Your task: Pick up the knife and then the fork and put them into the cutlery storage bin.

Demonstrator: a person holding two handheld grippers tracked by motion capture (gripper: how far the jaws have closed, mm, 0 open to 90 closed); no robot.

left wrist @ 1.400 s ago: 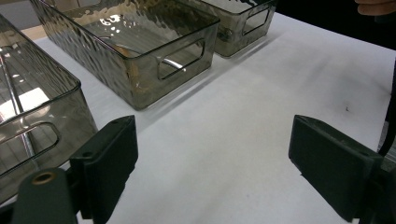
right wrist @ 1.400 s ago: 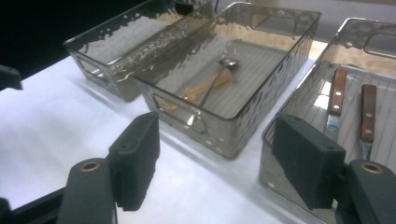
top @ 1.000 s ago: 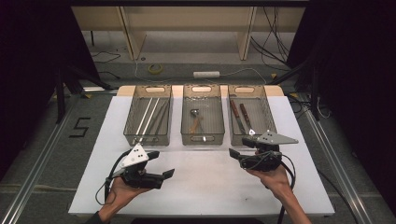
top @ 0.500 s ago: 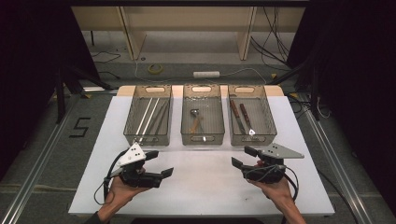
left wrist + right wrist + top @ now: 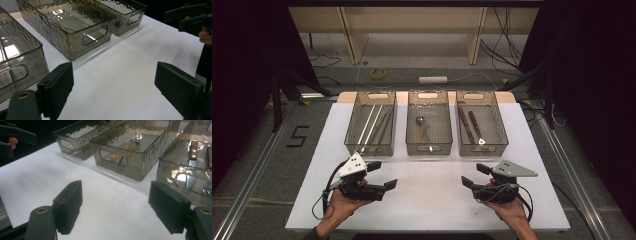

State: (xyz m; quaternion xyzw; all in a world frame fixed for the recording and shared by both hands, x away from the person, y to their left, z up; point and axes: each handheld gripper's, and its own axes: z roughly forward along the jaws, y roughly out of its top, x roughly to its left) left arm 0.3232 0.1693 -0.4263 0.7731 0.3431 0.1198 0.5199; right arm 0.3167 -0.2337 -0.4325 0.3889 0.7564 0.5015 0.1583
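Three smoked clear bins stand in a row at the far side of the white table (image 5: 432,200). The left bin (image 5: 371,148) holds thin metal sticks (image 5: 371,125), the middle bin (image 5: 429,149) a spoon (image 5: 420,121), and the right bin (image 5: 484,148) brown-handled knives (image 5: 468,122). My left gripper (image 5: 383,175) hovers in front of the left bin, open and empty (image 5: 117,87). My right gripper (image 5: 475,176) sits in front of the right bin, its jaws having just been opening, with nothing between them (image 5: 117,205).
The table's near edge (image 5: 427,229) lies close behind both hands. Cables trail from each gripper. Beyond the table are a wooden frame (image 5: 412,30), a tape roll (image 5: 378,73) and a white power strip (image 5: 433,79) on the floor. A "5" mark (image 5: 298,136) is on the floor at left.
My right gripper has drawn back from the right bin toward the near edge and sunk lower. The left gripper has stayed put.
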